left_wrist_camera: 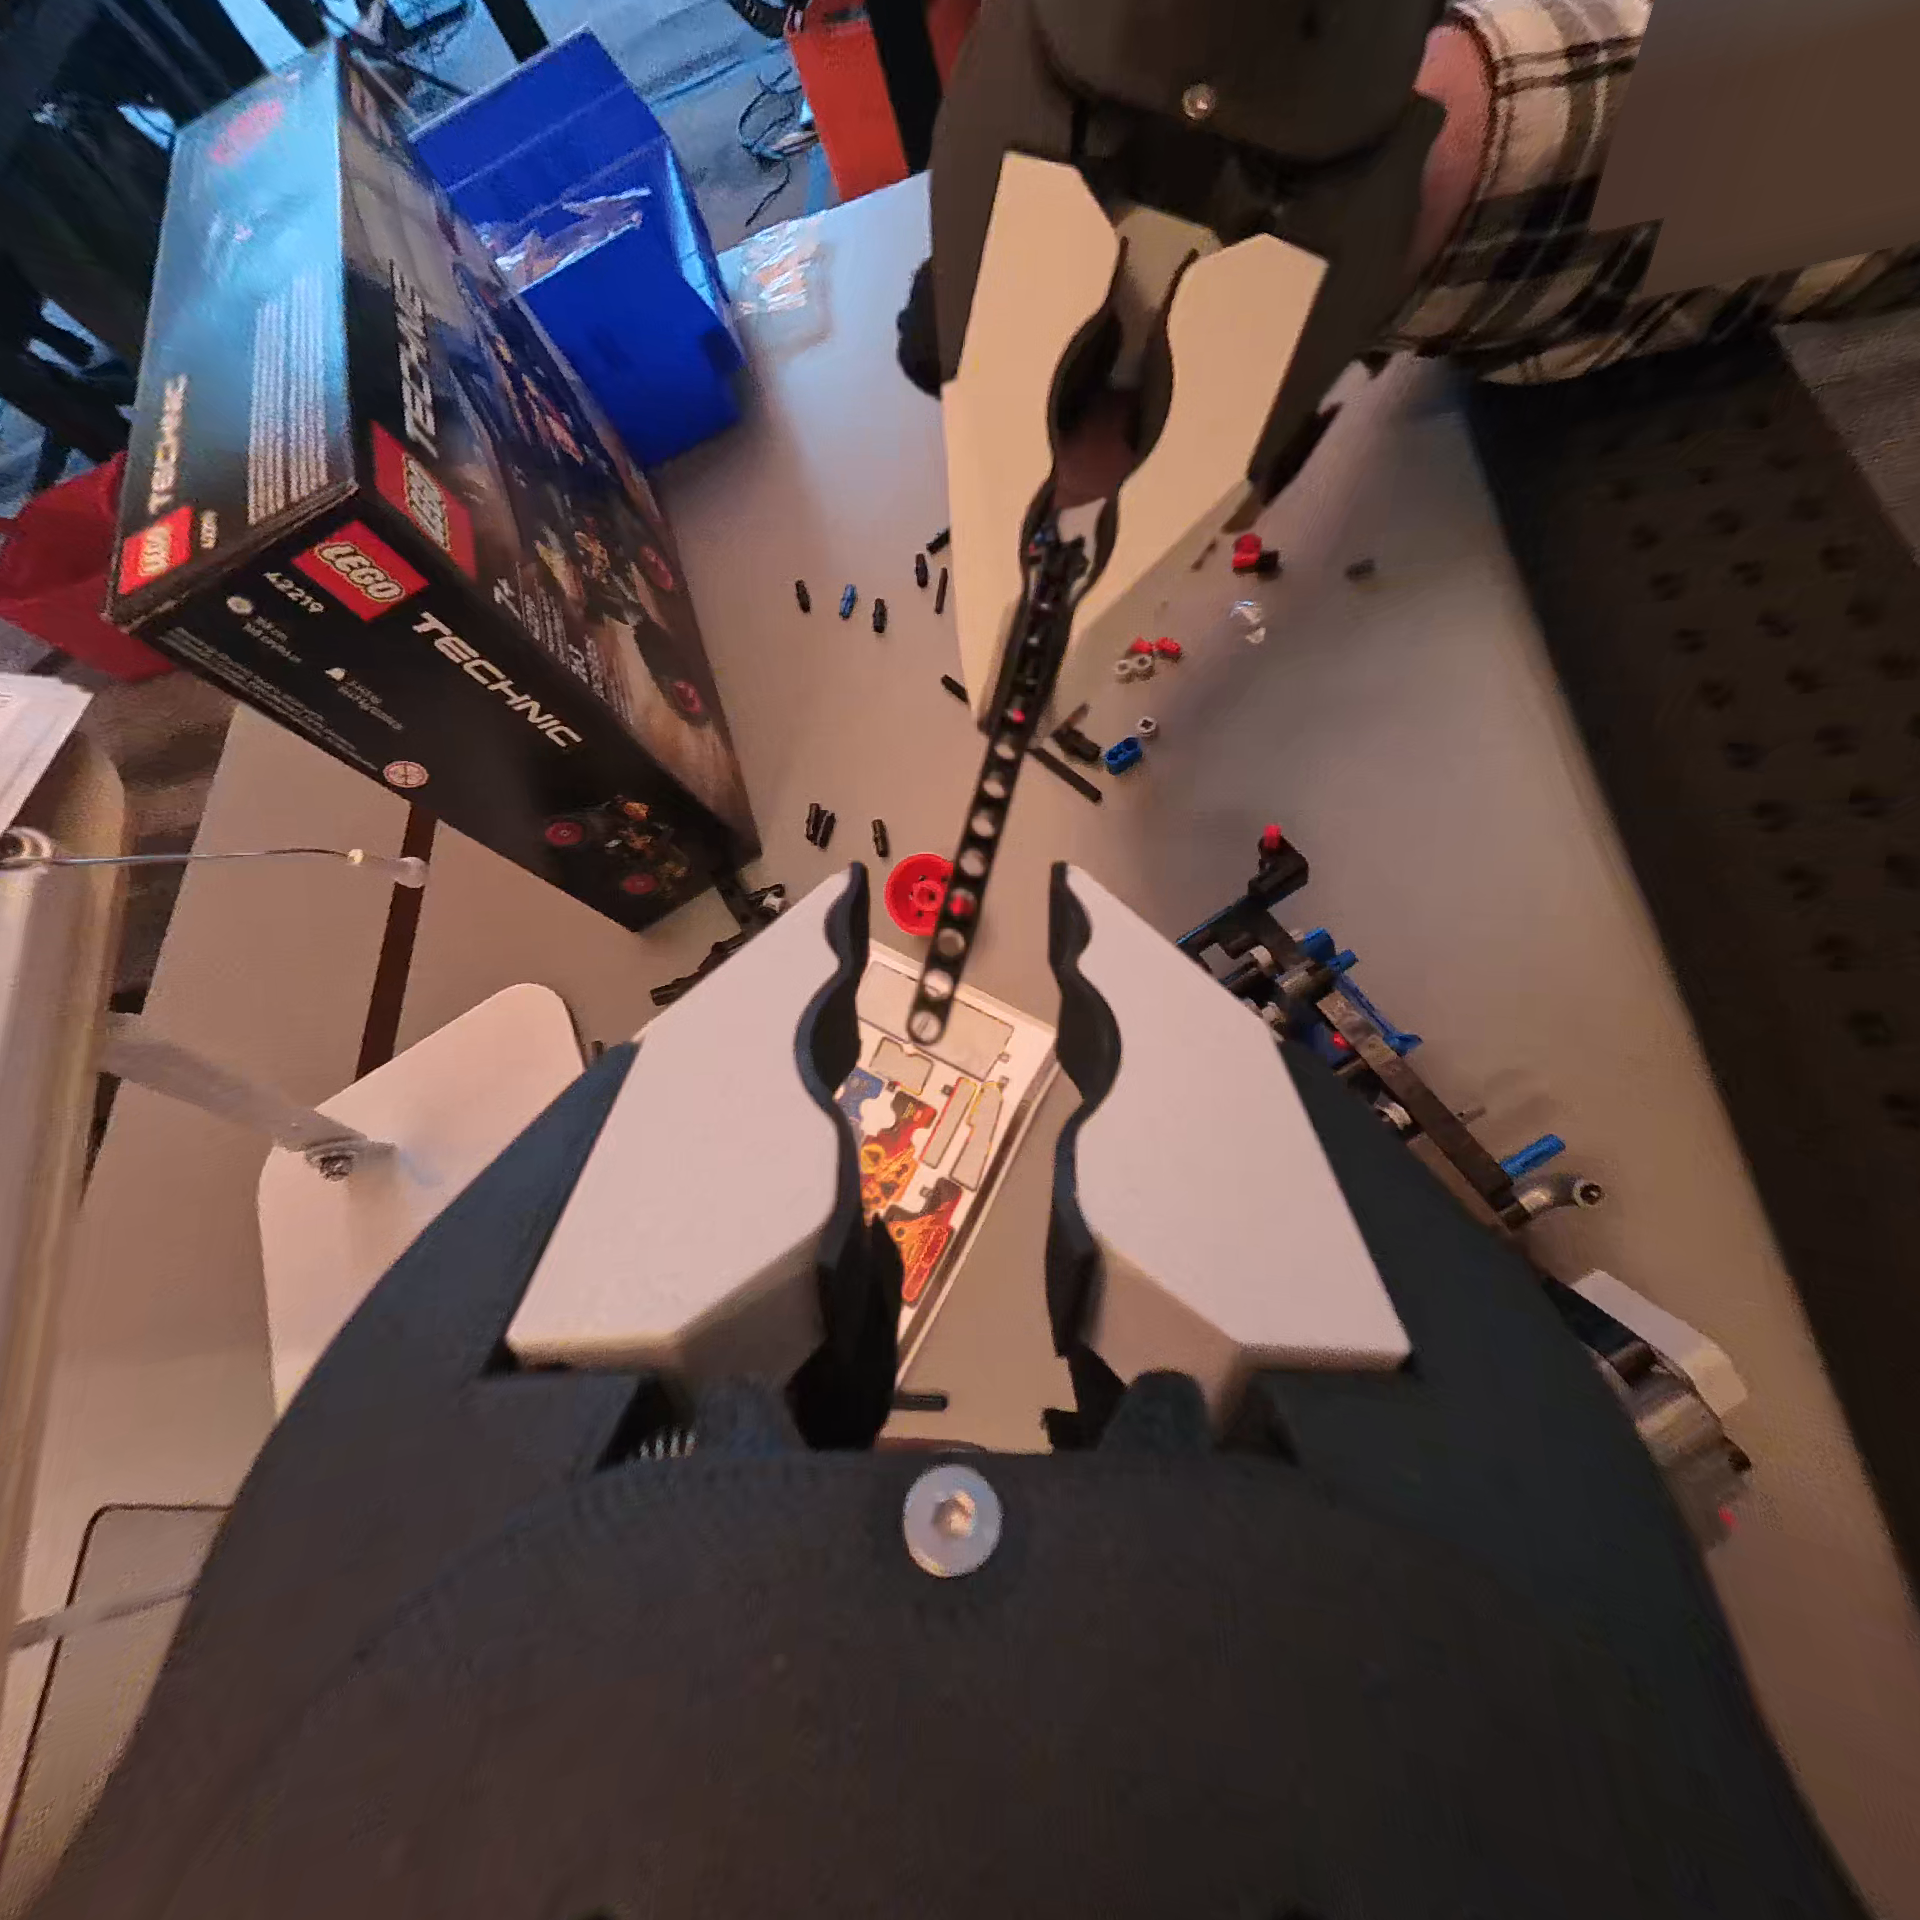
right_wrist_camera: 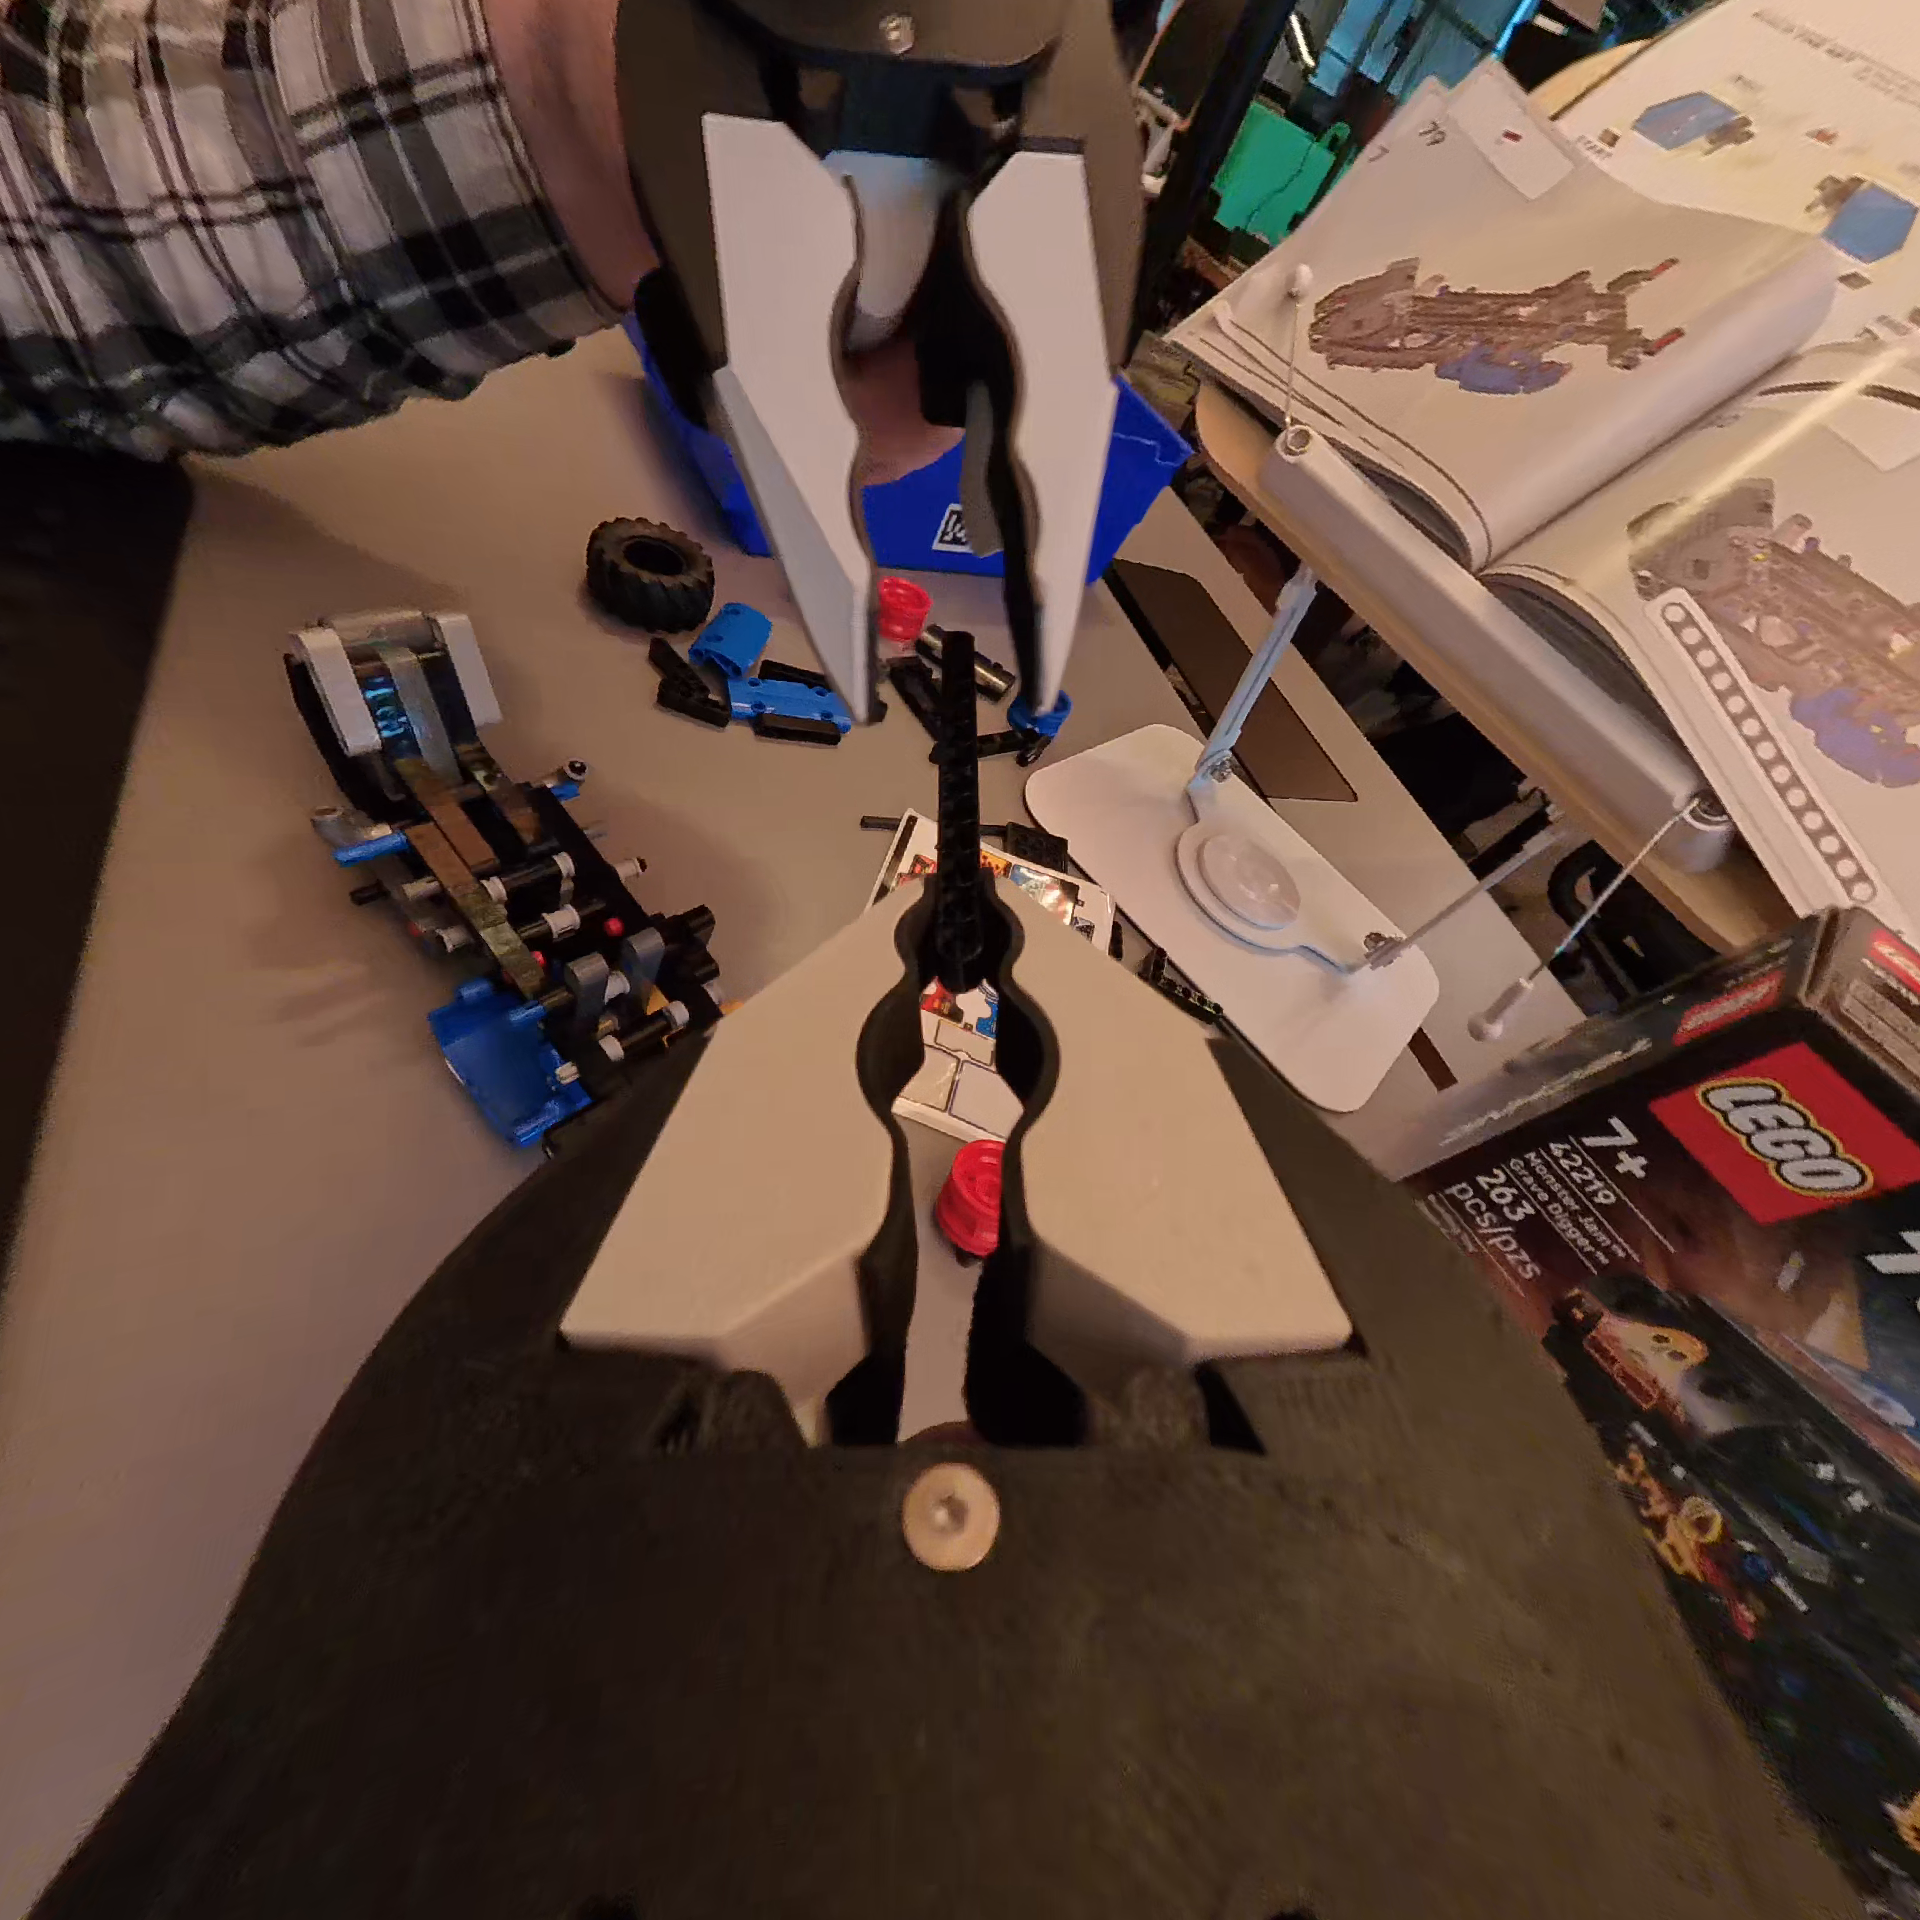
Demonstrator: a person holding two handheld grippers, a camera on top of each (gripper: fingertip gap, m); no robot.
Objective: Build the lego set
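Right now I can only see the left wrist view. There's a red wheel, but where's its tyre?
Observer: A black tyre lies flat beside the blue bin. Only the right wrist view shows it.
Operator: Is the instruction book anywhere?
Observer: Yes, the booklet is propped open on a white stand, behind the set's box.
Operator: Is there just one red wheel?
Observer: No. A second red wheel hub lies under the right gripper, which is shut on the black beam.
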